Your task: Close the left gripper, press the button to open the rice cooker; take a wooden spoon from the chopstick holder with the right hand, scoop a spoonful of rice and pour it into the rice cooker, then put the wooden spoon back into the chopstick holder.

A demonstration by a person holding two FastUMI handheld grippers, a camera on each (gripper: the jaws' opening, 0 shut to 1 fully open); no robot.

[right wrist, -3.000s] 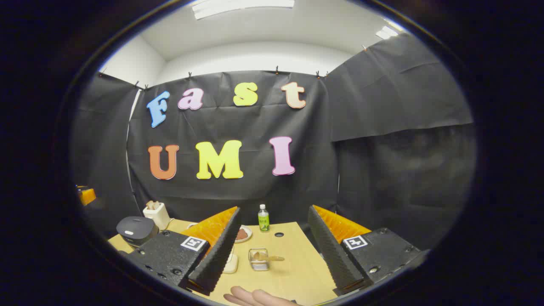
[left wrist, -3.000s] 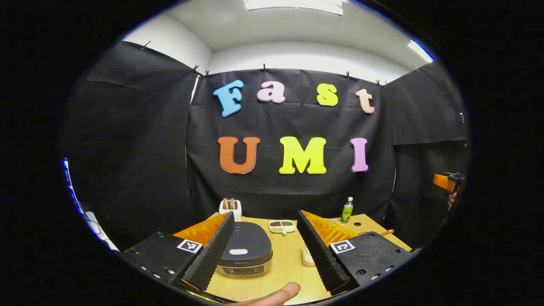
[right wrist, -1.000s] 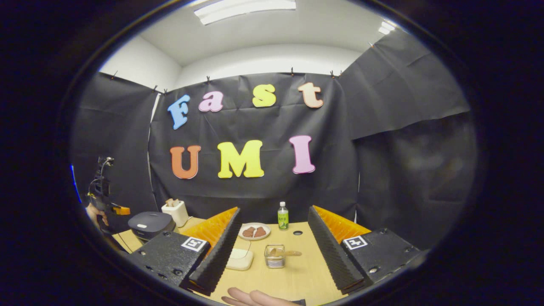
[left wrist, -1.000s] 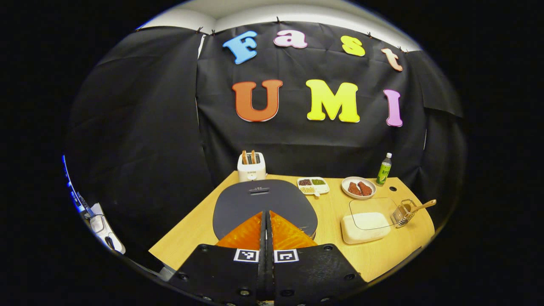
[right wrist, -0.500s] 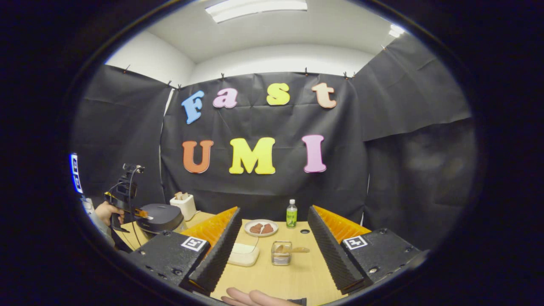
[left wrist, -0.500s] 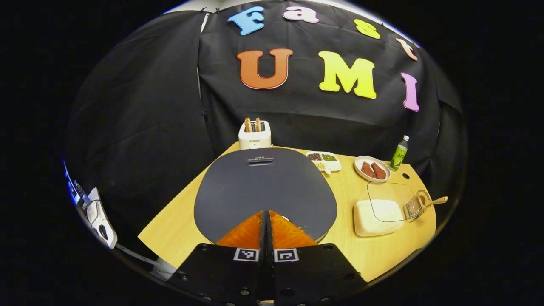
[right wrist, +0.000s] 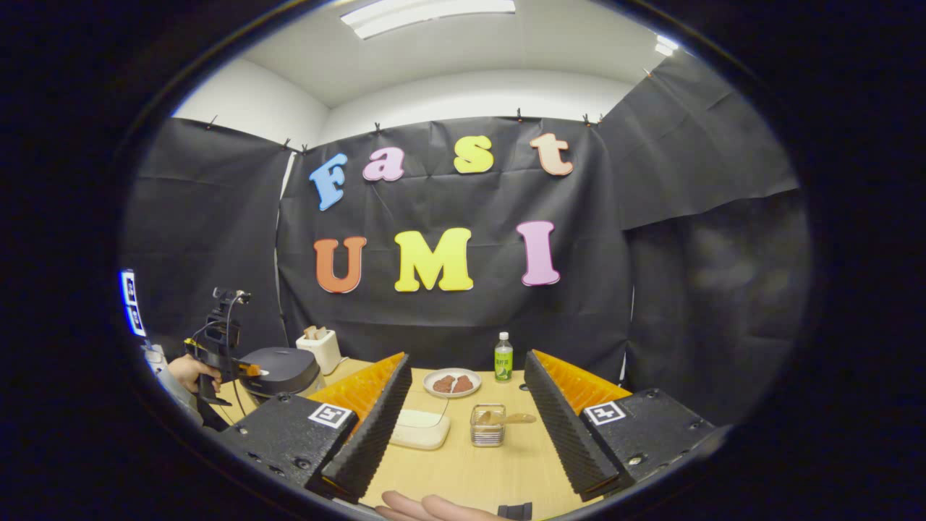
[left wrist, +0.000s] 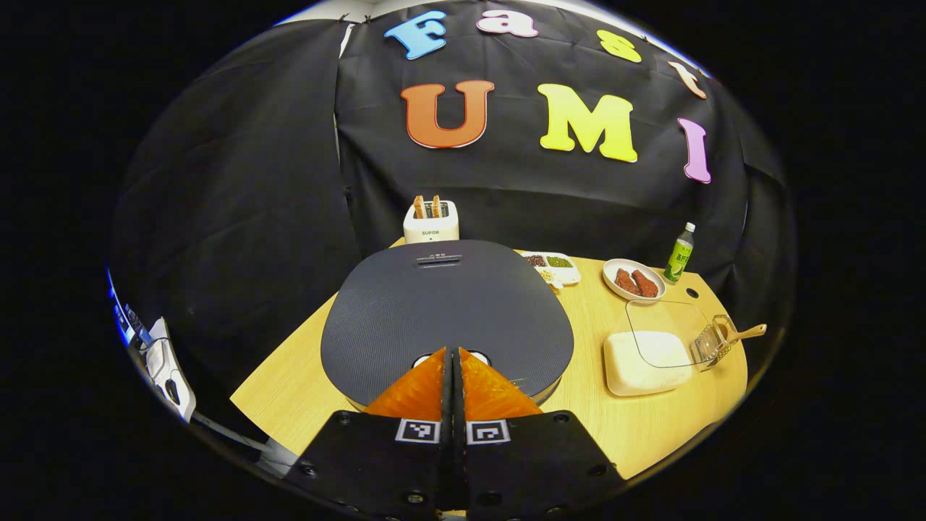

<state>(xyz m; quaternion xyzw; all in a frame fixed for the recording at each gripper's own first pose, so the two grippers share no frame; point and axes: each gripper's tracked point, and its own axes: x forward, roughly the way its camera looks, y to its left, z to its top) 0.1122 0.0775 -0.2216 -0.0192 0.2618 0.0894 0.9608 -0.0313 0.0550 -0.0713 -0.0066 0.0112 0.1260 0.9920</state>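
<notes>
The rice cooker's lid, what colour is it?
The rice cooker's lid is dark grey with a fine ribbed texture, clearest in the left gripper view.

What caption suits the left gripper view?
Shut left gripper poised at the closed rice cooker lid's front button.

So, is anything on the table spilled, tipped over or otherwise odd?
Nothing stands out. The rice cooker is shut, the spoon sits in its holder, the bottle is upright, and no rice lies on the table.
</notes>
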